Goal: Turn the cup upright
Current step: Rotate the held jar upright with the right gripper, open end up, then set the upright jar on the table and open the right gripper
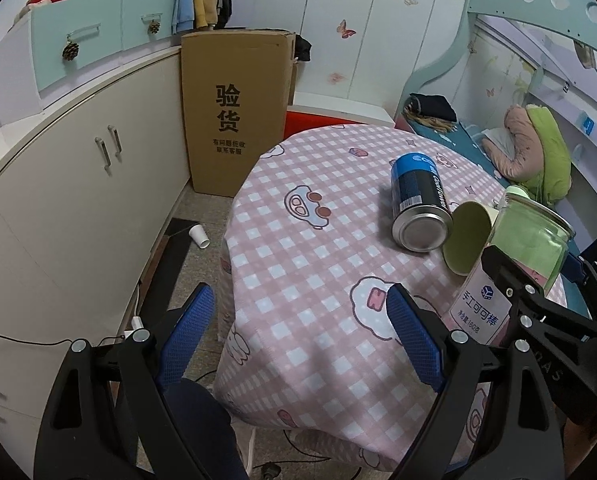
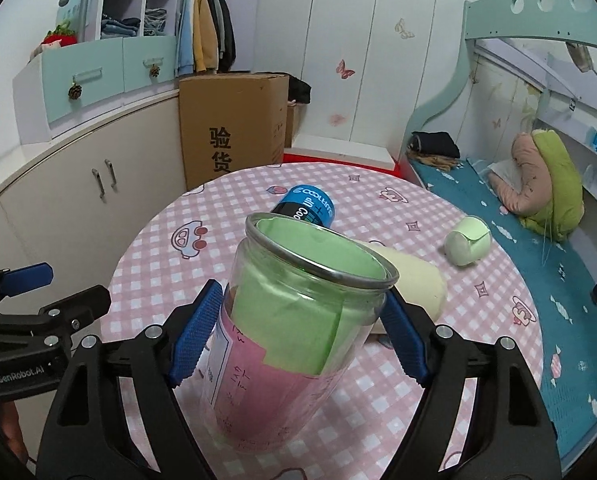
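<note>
My right gripper [image 2: 302, 336] is shut on a clear glass jar [image 2: 298, 320] lined with green and pink paper; the jar stands nearly upright, mouth up, tilted slightly, low over the table. The jar also shows in the left wrist view [image 1: 514, 264] with the right gripper's fingers [image 1: 510, 276] across it. My left gripper [image 1: 302, 336] is open and empty over the table's near left edge. A pale green cup [image 1: 468, 238] lies on its side behind the jar, also in the right wrist view [image 2: 414, 280]. A blue can [image 1: 418, 200] lies on its side beside it.
The round table [image 1: 298, 240] has a pink checked cloth. A small green and white cup [image 2: 468, 240] lies on its side at the right. A tall cardboard box [image 1: 234, 116] and white cabinets stand left; a bed [image 2: 538, 264] is right. A paper cup [image 1: 199, 236] lies on the floor.
</note>
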### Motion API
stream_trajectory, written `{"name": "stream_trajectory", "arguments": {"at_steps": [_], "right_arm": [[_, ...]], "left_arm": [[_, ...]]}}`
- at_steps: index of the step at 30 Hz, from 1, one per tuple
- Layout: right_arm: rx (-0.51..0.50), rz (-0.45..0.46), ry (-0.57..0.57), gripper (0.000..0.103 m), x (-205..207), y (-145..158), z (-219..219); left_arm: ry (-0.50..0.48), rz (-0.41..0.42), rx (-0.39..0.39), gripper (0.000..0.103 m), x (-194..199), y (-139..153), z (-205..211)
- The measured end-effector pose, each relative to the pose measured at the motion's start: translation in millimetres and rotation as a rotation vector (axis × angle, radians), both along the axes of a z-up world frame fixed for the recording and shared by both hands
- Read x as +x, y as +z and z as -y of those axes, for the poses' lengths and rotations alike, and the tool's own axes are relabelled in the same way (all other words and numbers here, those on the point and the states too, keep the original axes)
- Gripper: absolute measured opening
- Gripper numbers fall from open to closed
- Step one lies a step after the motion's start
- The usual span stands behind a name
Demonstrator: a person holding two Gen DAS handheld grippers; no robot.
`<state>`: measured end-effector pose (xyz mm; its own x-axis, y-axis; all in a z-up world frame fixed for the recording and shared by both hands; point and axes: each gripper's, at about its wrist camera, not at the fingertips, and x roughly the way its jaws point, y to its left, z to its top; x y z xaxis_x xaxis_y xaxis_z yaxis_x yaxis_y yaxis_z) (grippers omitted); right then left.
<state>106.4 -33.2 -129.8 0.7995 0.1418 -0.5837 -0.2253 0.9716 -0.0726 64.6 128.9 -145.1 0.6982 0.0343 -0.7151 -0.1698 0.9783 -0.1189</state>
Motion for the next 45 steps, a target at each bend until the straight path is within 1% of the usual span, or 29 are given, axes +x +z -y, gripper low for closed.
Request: {"name": "stream_trajectory", "arguments": {"at_steps": [3, 6, 7, 12, 18, 28, 34, 39, 44, 45], "right_arm": [[0.013, -0.009, -0.001, 0.080, -4.5, 1.6, 3.2], [0.049, -0.018, 0.000, 0.082, -10.9, 4.6, 9.6], [0.058, -0.019, -0.002, 0.085, -13.5, 6.2, 11.4], [0.113, -0.011, 0.005, 0.091, -28.3, 14.5, 21.4], [0.140, 0.000, 0.013, 0.092, -43.8, 20.9, 26.5], [0.206, 0.039, 0.027, 0.093, -70.6, 37.7, 41.2], [0.227, 0.059, 0.027, 0.094, -86.7, 48.0, 50.1], [0.237, 0.087, 0.008, 0.094, -106.6, 61.8, 59.1], [0.225, 0.138, -0.007, 0.095, -131.8, 79.9, 65.9], [0.225, 0.146, -0.008, 0.095, -136.0, 82.9, 67.0]], "left_arm": [[-0.007, 0.000, 0.005, 0.085, -2.9, 0.4, 4.6], [-0.012, 0.004, 0.010, 0.085, -6.7, 2.8, 9.0], [-0.015, 0.006, 0.011, 0.085, -8.3, 4.2, 10.5], [-0.014, 0.026, 0.026, 0.085, -20.4, 12.2, 16.4], [-0.027, 0.039, 0.024, 0.086, -32.0, 18.4, 20.1], [-0.034, 0.086, 0.041, 0.086, -55.9, 34.6, 27.0], [-0.043, 0.107, 0.047, 0.086, -69.2, 42.9, 31.7], [-0.059, 0.148, 0.055, 0.086, -85.0, 56.3, 38.2], [-0.077, 0.193, 0.063, 0.086, -99.4, 70.0, 44.9], [-0.081, 0.203, 0.066, 0.088, -102.6, 73.0, 46.6]]}}
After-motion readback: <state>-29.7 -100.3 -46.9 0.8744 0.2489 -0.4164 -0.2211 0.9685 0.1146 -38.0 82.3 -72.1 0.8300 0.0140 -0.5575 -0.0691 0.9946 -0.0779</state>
